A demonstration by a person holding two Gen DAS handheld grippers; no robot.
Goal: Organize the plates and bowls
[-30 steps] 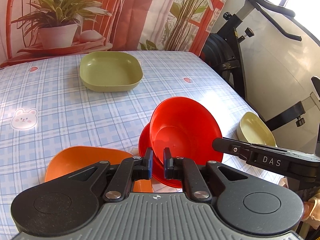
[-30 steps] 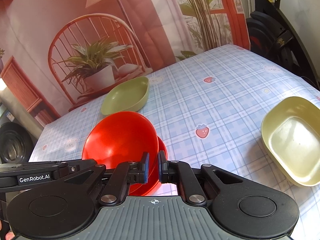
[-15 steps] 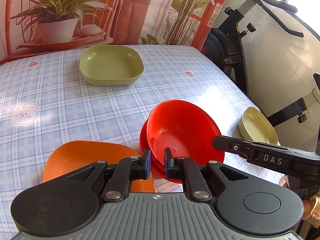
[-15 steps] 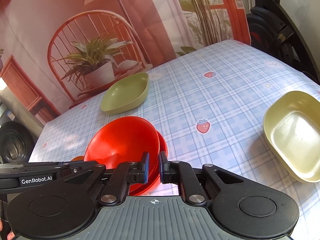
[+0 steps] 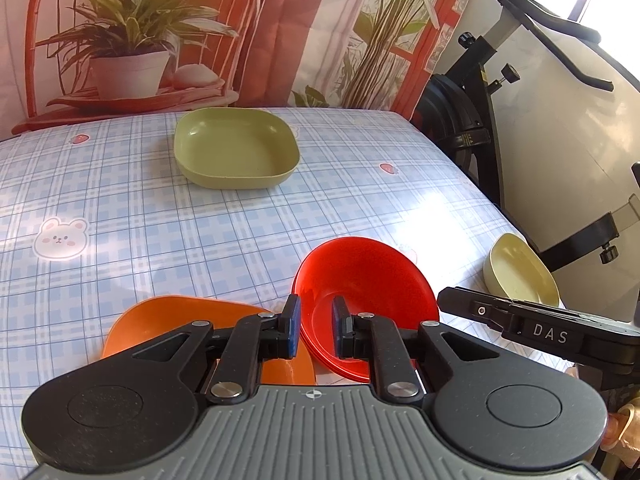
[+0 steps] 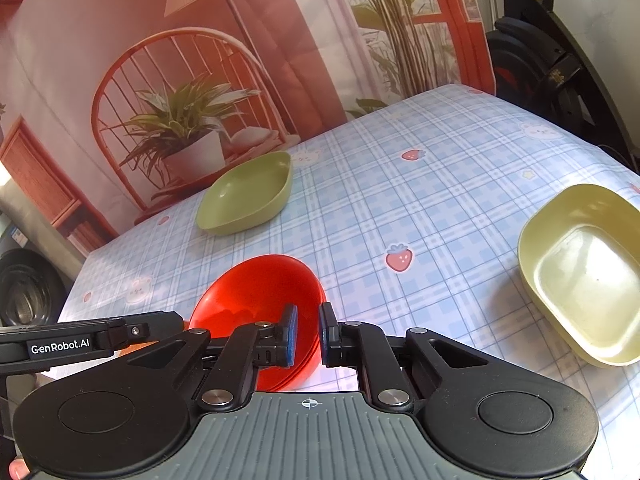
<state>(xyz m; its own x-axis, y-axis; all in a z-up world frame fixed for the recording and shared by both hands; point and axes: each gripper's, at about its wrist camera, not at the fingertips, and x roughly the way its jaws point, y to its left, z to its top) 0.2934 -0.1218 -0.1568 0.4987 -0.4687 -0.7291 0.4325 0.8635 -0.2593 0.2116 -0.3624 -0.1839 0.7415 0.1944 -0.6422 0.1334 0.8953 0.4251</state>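
Observation:
A stack of red bowls [image 5: 368, 280] sits on the checked tablecloth near the front edge; it also shows in the right wrist view [image 6: 260, 296]. My left gripper [image 5: 314, 326] has its jaws slightly apart astride the stack's near rim. My right gripper [image 6: 306, 334] has its jaws slightly apart astride the rim on the opposite side. An orange plate [image 5: 176, 320] lies left of the stack, partly hidden by my left gripper. A green square bowl [image 5: 236, 148] sits far back, also in the right wrist view [image 6: 244, 194]. A pale yellow bowl [image 6: 584, 272] sits at the right edge, also in the left wrist view [image 5: 520, 276].
The table [image 5: 120, 216] ends at a printed backdrop with a plant and chair. An exercise bike [image 5: 500, 92] stands right of the table. The right gripper's body [image 5: 540, 328] crosses the left wrist view at lower right.
The red bowls have settled lower and look nested. Both grippers' jaws have opened a little and both views have pulled back slightly.

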